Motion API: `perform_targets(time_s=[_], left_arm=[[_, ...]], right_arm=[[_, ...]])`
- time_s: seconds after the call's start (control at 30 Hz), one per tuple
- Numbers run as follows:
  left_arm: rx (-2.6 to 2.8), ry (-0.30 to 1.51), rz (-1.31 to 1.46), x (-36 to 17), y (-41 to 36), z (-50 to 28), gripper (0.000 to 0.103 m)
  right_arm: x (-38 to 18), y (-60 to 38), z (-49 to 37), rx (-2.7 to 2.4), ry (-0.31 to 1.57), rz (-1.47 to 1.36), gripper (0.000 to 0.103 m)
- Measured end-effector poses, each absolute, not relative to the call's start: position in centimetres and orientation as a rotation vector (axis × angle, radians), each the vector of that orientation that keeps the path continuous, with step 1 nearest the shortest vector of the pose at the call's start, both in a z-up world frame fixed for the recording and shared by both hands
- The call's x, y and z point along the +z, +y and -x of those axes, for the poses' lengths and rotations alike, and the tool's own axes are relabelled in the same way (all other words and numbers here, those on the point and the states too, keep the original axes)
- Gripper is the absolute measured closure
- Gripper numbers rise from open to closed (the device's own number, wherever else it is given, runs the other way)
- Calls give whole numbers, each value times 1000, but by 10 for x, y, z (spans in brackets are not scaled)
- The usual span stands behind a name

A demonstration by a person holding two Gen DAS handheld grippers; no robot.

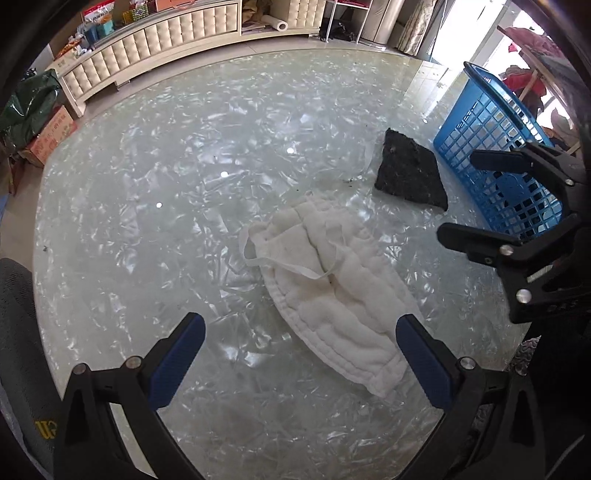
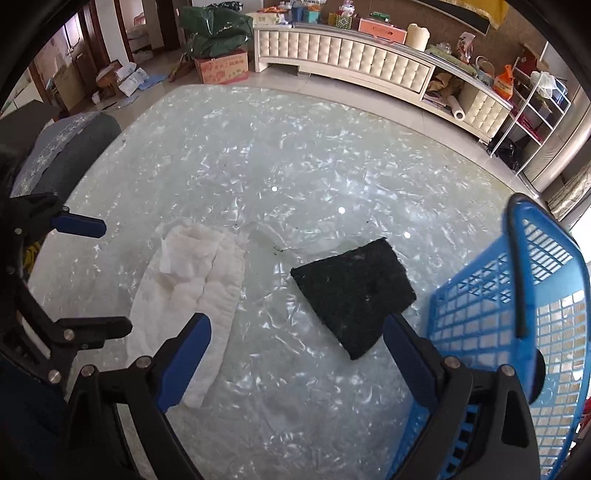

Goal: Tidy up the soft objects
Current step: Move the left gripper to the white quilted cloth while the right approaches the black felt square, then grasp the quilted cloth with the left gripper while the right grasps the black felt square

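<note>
A white quilted cloth (image 1: 332, 284) with thin straps lies crumpled on the glass table (image 1: 166, 184); it also shows in the right wrist view (image 2: 188, 280). A black square pad (image 1: 408, 171) lies flat beyond it, next to a blue plastic basket (image 1: 491, 147). In the right wrist view the pad (image 2: 354, 291) sits just ahead of the fingers and the basket (image 2: 517, 314) stands at the right. My left gripper (image 1: 299, 350) is open and empty, just short of the cloth. My right gripper (image 2: 297, 350) is open and empty; it also shows in the left wrist view (image 1: 461, 195).
A cream padded cabinet (image 2: 369, 62) with clutter on top runs along the far wall. A cardboard box (image 2: 221, 68) and a green bag (image 2: 212, 31) stand on the floor. A grey chair back (image 2: 66, 147) is at the table's left edge.
</note>
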State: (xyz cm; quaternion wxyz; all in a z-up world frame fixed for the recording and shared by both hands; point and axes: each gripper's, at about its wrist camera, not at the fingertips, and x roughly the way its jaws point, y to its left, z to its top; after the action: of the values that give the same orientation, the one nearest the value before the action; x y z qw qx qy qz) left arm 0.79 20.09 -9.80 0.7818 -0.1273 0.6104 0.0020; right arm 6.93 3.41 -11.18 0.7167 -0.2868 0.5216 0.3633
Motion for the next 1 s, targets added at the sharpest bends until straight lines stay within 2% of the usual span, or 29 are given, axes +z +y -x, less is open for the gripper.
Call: perform_targets(time_s=[0.33, 0.8, 0.9, 0.97, 1.0], left_arm=[[-35, 1356, 296, -127, 201, -27, 0], [-52, 1365, 284, -160, 189, -51, 1], [-58, 1352, 257, -160, 181, -57, 12], [-73, 1344, 250, -158, 176, -60, 26], [-80, 1341, 252, -156, 175, -61, 31]], right_arm=[[-145, 37, -90, 709, 1200, 616, 8], [-182, 44, -122, 621, 1228, 575, 17], [-188, 42, -133, 606, 1237, 564, 17], [-190, 43, -137, 605, 1237, 557, 18], [-191, 42, -139, 608, 1236, 556, 19]])
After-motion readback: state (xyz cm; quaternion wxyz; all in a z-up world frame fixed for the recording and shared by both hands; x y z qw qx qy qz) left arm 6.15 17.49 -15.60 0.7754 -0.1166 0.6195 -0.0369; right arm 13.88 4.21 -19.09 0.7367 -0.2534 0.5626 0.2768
